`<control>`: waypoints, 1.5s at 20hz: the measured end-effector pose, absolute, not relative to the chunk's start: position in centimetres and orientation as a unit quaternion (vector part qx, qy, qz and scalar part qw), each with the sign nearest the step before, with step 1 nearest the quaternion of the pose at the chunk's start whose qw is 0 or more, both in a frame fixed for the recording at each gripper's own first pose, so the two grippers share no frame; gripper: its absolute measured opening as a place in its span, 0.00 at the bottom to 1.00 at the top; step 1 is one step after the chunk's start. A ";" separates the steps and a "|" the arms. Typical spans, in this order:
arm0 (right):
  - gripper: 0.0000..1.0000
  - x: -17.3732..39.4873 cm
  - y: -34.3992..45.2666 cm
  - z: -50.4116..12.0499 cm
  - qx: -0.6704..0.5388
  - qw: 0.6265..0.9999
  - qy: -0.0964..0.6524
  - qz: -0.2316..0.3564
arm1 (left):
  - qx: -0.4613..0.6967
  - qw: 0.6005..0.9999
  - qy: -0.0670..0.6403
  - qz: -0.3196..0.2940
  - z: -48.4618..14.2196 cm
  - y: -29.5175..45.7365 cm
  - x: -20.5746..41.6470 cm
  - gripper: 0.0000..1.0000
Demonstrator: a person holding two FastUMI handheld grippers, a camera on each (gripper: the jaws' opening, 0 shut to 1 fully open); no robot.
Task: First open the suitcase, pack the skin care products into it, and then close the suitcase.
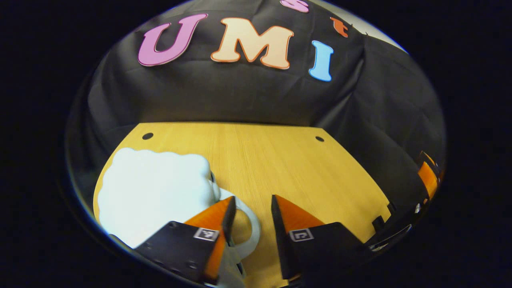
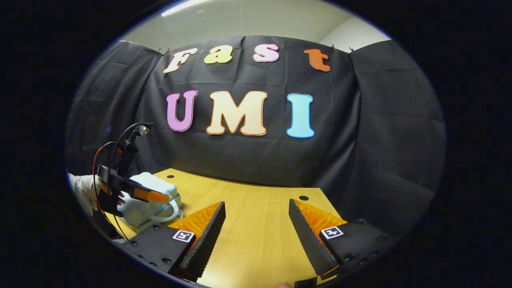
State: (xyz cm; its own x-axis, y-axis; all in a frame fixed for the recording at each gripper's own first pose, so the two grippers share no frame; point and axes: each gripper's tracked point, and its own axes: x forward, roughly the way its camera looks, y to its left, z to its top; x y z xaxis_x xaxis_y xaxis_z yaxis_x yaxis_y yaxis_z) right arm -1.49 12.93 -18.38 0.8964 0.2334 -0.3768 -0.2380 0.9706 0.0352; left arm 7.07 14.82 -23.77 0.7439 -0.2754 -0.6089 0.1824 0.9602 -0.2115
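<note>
The left gripper was seen at the bottom of the left gripper view with its fingers spread apart and nothing pressed between them. A small white suitcase lay on the wooden table, ahead of and to the left of that gripper's fingers. Its looped white handle was located at the left finger, the loop curving out into the gap between the two fingers; whether the finger touched the handle could not be told. The suitcase lid appeared closed.

In the right gripper view, the right gripper was held open over bare tabletop, its fingers well apart and nothing between them. Far off to its left, the suitcase was seen near the table's left edge, with the left gripper hanging over its top. That gripper was held by a hand in a white sleeve, and red and black cables were looped above it. Behind the table, the black cloth wall was hung.
</note>
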 end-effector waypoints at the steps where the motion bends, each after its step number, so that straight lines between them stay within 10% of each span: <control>1: 0.98 -1.0 12.7 -17.6 -0.001 0.975 0.184 0.122 | -0.064 0.943 0.307 -0.108 -21.9 15.1 7.8 0.61; 4: 0.98 0.6 12.9 -15.4 0.015 0.979 0.166 0.117 | -0.060 0.973 0.213 -0.061 -15.1 16.1 9.2 0.86; 8: 0.98 2.7 15.1 -10.7 0.048 0.987 0.116 0.104 | -0.064 0.989 0.119 -0.057 -7.2 17.1 9.2 0.92; 30: 0.98 0.8 15.1 -0.2 0.051 0.998 0.002 0.033 | -0.022 0.995 0.007 -0.098 3.4 16.8 4.9 0.94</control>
